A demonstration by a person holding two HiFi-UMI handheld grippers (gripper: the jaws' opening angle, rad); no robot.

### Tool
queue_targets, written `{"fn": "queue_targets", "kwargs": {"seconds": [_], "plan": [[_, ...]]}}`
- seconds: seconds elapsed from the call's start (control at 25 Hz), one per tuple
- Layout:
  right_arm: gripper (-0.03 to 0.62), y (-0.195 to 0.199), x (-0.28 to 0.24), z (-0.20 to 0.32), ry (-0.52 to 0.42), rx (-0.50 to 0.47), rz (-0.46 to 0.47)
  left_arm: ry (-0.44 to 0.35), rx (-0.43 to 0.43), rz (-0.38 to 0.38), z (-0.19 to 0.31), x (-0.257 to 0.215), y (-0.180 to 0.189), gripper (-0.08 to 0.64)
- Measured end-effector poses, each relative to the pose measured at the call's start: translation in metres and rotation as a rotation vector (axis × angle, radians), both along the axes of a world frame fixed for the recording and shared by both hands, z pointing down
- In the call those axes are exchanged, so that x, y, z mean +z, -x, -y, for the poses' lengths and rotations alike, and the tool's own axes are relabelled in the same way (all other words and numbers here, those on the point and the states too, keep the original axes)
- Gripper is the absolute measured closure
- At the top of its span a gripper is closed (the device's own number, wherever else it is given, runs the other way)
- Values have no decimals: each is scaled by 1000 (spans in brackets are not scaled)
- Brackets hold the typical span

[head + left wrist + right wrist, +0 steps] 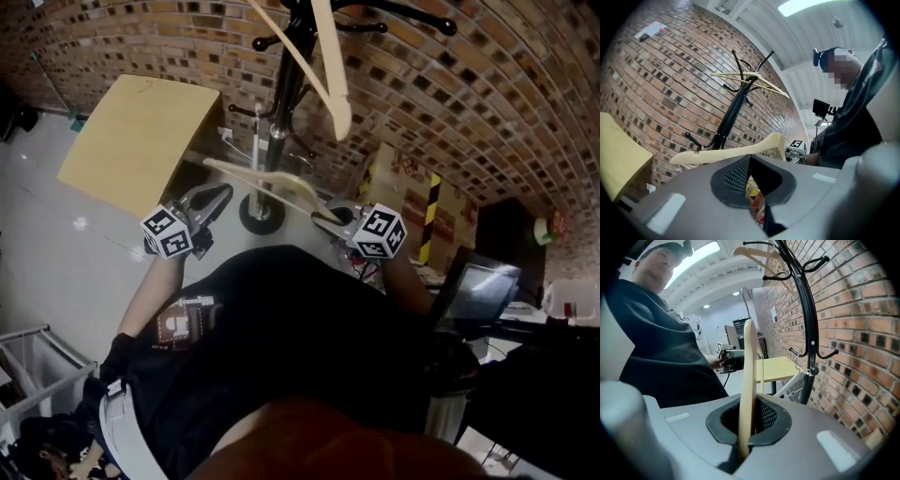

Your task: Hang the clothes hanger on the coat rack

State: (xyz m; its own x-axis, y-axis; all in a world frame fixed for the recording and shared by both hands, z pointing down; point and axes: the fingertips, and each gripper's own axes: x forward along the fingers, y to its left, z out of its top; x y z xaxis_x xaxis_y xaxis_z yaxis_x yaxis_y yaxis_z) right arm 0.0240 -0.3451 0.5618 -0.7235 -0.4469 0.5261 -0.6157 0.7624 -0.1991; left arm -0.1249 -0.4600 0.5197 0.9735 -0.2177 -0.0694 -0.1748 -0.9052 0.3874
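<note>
A black coat rack (281, 103) (733, 110) (808, 333) stands against the brick wall. One wooden hanger (328, 66) (754, 79) (754, 254) hangs on its top hooks. A second pale wooden hanger (272, 178) (731, 152) (747, 380) is held level in front of the rack's pole. My right gripper (328, 217) (747, 430) is shut on one arm of it. My left gripper (223, 195) (749, 159) is below the hanger's other end, its tips together with nothing between them. That end passes just beyond those tips.
A yellow table (141, 141) (618, 159) (780, 369) stands left of the rack. The rack's round base (262, 216) is on the floor ahead. Cardboard boxes (412, 187) and a screen (478, 291) stand at the right. A white wire frame (28, 366) is at lower left.
</note>
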Motion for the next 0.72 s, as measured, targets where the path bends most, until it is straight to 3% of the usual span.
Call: {"fn": "queue_targets", "kwargs": {"seconds": [0.16, 0.32, 0.48, 0.72], "plan": [[580, -46, -16, -5, -23, -88, 13, 36, -75, -31, -17, 4, -46, 558], [578, -86, -23, -12, -31, -109, 35, 24, -96, 9, -35, -1, -80, 558], [580, -120, -32, -14, -38, -73, 82, 27, -114, 17, -34, -7, -98, 558], [580, -162, -35, -2, -46, 43, 100, 28, -77, 26, -19, -8, -111, 558]]}}
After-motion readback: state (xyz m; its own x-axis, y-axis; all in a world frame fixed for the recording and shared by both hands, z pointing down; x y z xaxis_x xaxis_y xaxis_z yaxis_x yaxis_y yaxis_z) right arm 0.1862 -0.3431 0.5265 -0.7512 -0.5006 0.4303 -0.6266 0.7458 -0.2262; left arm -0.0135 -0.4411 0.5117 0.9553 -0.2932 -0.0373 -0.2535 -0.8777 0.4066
